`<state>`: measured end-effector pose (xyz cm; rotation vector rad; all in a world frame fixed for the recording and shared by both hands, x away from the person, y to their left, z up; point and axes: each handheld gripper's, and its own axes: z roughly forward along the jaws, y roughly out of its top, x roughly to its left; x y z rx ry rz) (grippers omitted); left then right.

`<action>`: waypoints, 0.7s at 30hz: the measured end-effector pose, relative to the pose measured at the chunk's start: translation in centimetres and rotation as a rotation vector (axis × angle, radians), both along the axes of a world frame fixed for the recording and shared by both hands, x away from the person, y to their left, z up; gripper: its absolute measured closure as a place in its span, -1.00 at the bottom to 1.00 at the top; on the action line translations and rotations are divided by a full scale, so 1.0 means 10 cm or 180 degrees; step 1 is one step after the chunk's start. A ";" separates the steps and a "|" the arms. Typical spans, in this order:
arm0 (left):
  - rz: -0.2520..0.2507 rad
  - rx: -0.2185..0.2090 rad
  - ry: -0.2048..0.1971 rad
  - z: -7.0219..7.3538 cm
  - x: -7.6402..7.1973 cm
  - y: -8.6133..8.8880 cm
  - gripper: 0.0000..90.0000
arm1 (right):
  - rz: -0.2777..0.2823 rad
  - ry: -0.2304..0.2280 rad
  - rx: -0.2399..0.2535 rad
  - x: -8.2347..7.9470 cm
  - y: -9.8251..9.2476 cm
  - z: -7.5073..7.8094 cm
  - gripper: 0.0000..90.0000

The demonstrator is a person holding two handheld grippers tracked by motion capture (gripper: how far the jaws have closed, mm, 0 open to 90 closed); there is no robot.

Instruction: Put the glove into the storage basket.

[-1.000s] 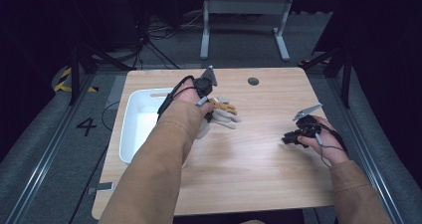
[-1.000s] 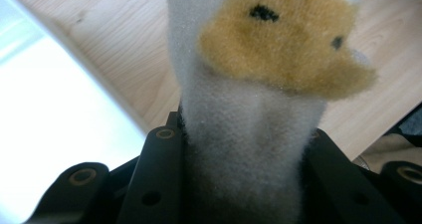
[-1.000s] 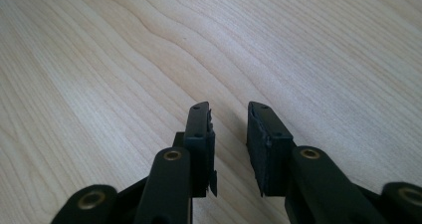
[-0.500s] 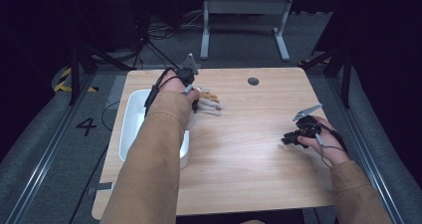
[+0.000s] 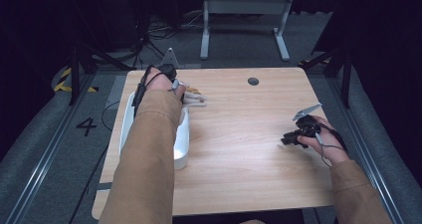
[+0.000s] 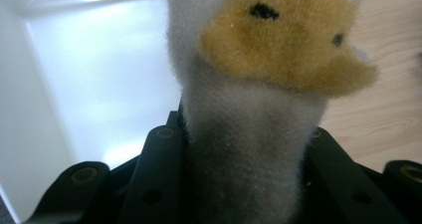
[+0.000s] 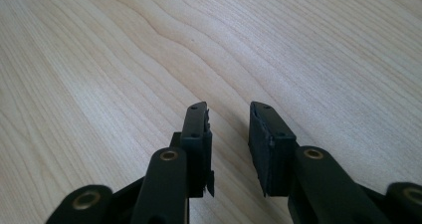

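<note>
A white plush toy (image 6: 249, 109) with a tan patch and black dots is clamped between the black jaws of my left gripper (image 6: 244, 149). In the high view that gripper (image 5: 180, 86) is at the table's far left, with the toy (image 5: 195, 97) sticking out to its right beside the white tray (image 5: 183, 134). In the left gripper view the tray's white inside (image 6: 89, 74) lies under and left of the toy. My right gripper (image 5: 289, 139) rests low over the wood near the right edge. Its jaws (image 7: 228, 119) stand open with nothing between them.
The wooden table (image 5: 239, 149) has a dark round hole (image 5: 253, 81) near its far edge. A brown sleeve (image 5: 149, 154) covers much of the tray. Beyond the table a metal stand (image 5: 244, 20) rises from the grey floor.
My left gripper has carried the plush toy left and farther back, from the table's middle toward the tray. The right gripper has stayed put.
</note>
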<state>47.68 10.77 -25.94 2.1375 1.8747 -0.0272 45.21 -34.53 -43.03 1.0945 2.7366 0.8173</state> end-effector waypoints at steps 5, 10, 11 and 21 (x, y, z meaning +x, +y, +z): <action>0.0269 -0.0105 -0.0018 0.00 0.00 0.11 0.56 | 0.0000 -0.0001 0.0010 0.00 0.00 0.00 0.55; 0.0421 -0.0084 0.0065 -0.03 -0.01 0.19 0.56 | -0.0001 0.0020 0.0020 0.00 -0.01 0.00 0.55; 0.0437 -0.0083 0.0070 -0.04 -0.01 0.21 0.56 | 0.0002 0.0018 0.0011 0.00 -0.01 -0.01 0.55; 0.0795 -0.0209 0.0122 -0.13 -0.02 0.44 0.57 | -0.0011 0.0027 0.0041 0.00 -0.01 -0.01 0.54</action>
